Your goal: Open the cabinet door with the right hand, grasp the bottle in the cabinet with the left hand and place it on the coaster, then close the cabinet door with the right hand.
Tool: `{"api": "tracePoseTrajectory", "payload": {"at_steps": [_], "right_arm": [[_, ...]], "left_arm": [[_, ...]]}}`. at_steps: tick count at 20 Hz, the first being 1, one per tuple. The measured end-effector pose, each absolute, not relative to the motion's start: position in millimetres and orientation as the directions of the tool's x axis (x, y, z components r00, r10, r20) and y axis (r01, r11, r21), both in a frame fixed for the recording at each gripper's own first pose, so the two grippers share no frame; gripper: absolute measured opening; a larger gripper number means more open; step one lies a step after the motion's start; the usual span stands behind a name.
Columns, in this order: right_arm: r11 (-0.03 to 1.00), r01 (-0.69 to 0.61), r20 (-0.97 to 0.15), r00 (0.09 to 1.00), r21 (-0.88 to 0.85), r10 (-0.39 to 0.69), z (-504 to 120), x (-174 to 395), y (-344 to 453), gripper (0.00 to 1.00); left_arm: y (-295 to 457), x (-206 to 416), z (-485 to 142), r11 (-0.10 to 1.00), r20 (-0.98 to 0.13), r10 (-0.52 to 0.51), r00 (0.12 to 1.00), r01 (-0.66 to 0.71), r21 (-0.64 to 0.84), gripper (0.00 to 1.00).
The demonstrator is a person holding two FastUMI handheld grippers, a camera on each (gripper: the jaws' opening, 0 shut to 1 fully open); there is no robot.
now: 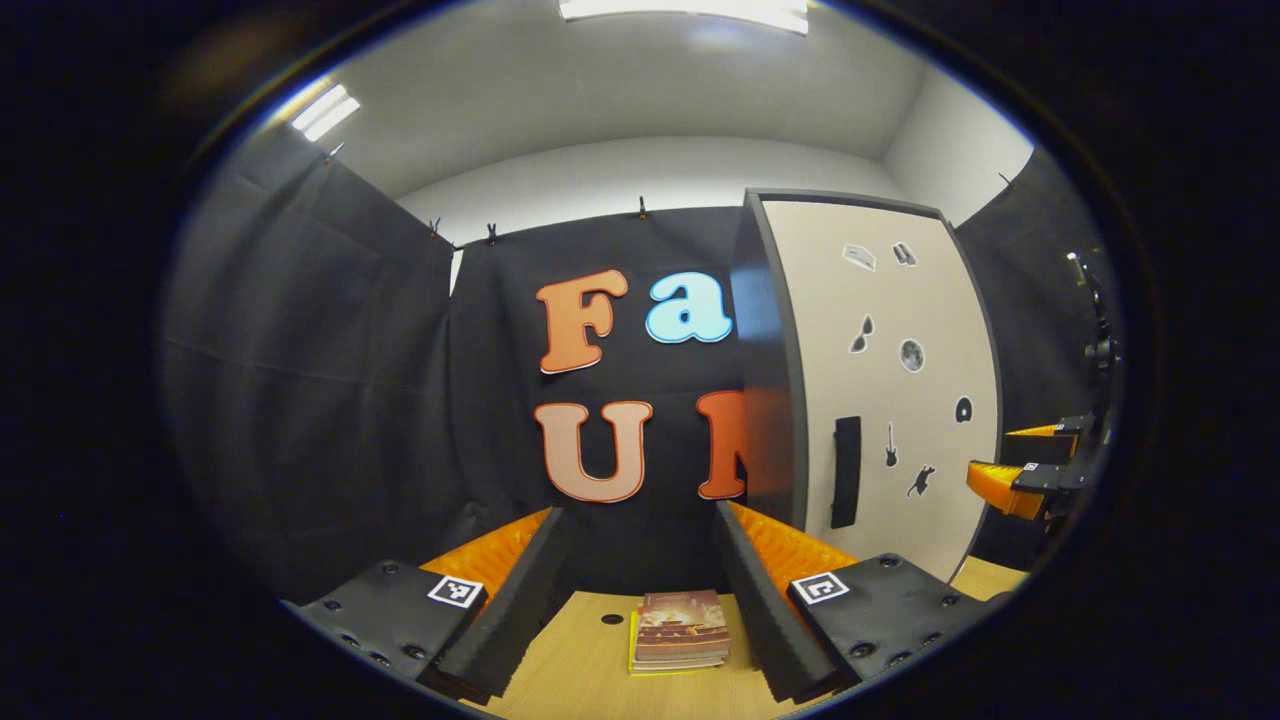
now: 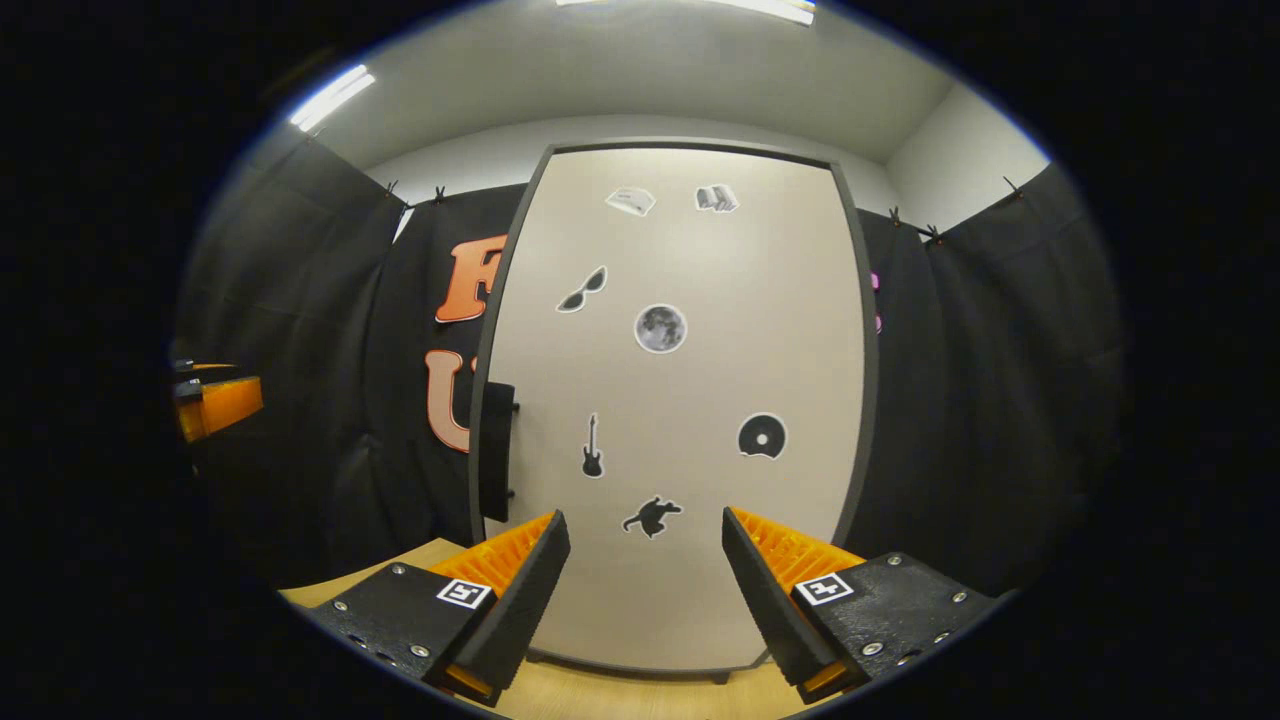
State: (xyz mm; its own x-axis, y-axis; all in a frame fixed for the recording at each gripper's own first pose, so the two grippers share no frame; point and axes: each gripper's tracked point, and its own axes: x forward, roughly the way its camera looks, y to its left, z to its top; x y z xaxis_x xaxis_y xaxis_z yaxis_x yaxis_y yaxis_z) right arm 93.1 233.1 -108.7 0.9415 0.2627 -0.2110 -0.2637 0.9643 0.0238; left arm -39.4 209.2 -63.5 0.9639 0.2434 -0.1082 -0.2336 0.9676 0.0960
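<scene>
The tall cabinet [image 2: 690, 400] stands upright on the table, its beige door covered in small stickers and closed, so the inside is hidden. Its black handle [image 2: 497, 450] runs down the door's left edge. My right gripper [image 2: 642, 518] faces the door's lower middle, a short way off, open and holding nothing. In the left gripper view the cabinet [image 1: 890, 400] stands to the right with its handle [image 1: 846, 470] showing. My left gripper [image 1: 640, 515] is open above the table, facing the cloth wall left of the cabinet. The right gripper [image 1: 1005, 462] hangs at the far right, in front of the door.
A small stack of books [image 1: 682, 630] lies on the wooden table [image 1: 580, 670] between my left fingers. Black cloth walls close the booth at the back and on both sides. The left gripper [image 2: 215, 400] appears at the far left edge of the right gripper view.
</scene>
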Motion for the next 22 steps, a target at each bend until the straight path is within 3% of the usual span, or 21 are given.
{"api": "tracePoseTrajectory", "payload": {"at_steps": [7, 13, 17, 18, 19, 20, 22], "right_arm": [[0.934, -0.341, -0.297, 0.886, 0.102, 0.356, -143, 125, 332, 0.95], [0.925, -0.328, -0.314, 0.872, 0.191, 0.375, -140, 149, 367, 0.90], [0.931, -0.263, -0.391, 0.853, 0.253, 0.347, -149, 164, 373, 0.69], [0.933, -0.240, -0.399, 0.854, 0.268, 0.334, -151, 166, 373, 0.55], [0.929, -0.229, -0.399, 0.854, 0.290, 0.335, -152, 167, 378, 0.56], [0.930, -0.216, -0.405, 0.854, 0.296, 0.327, -153, 167, 379, 0.45], [0.941, -0.210, -0.407, 0.860, 0.266, 0.307, -153, 168, 378, 0.37]], "left_arm": [[270, -54, -83, 0.950, -0.133, 0.309, 0.942, -0.299, 0.089, 0.99], [299, -65, -90, 0.939, -0.155, 0.345, 0.926, -0.339, 0.064, 0.95], [298, -66, -88, 0.942, -0.151, 0.336, 0.930, -0.329, 0.067, 0.95], [296, -67, -87, 0.943, -0.150, 0.333, 0.931, -0.326, 0.070, 0.95], [295, -69, -85, 0.943, -0.147, 0.332, 0.932, -0.325, 0.074, 0.95], [294, -72, -83, 0.943, -0.141, 0.333, 0.932, -0.324, 0.080, 0.99], [289, -75, -77, 0.943, -0.131, 0.329, 0.935, -0.320, 0.088, 0.95]]}}
